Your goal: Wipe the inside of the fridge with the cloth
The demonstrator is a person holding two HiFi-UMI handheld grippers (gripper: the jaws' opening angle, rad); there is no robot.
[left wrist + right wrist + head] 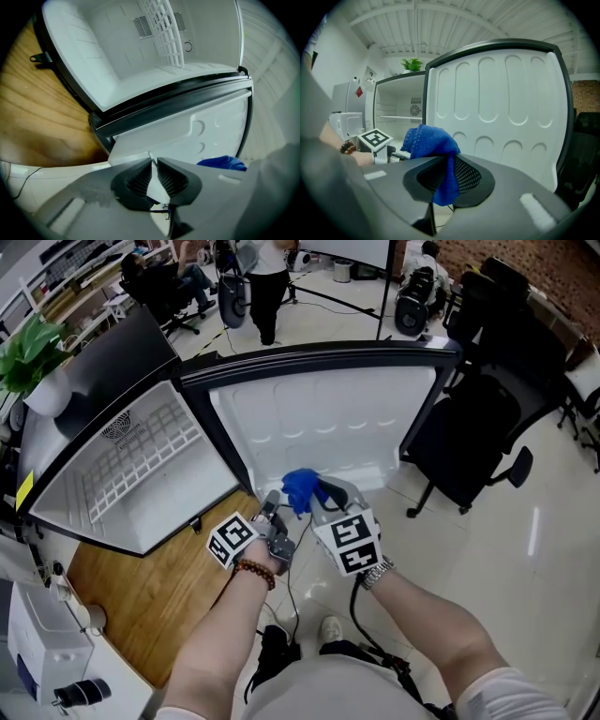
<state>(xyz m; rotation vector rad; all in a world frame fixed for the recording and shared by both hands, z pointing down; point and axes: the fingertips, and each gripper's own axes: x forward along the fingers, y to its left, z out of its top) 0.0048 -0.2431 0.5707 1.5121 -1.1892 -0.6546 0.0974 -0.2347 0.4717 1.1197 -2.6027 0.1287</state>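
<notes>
Fridge [112, 521] cavity fills the left of the head view, its white walls crossed by a wire shelf [141, 460], and the cloth is not inside it yet. Just right of it, low in the middle of the frame, the left gripper [272, 502] has its fingers drawn almost together on what looks like a thin white lip of the fridge door [319, 418]. Its own view shows that sliver caught between the ribbed pads. Just beside it to the right is the blue cloth [300, 487], clamped between the fingers of the right gripper [325, 498] in front of the door's moulded inner panel. In the right gripper view a fold hangs down between the pads while a rumpled mound stands above the fingers. It looks like terry: light, soft and limp, in no danger of breaking, and likely to sag and bunch rather than keep a flat face. The hold on a fold near the middle seems secure. For wiping, the loose mound ahead of the fingertips is probably the part to press on the walls, which would keep the hard fingers off the liner.
</notes>
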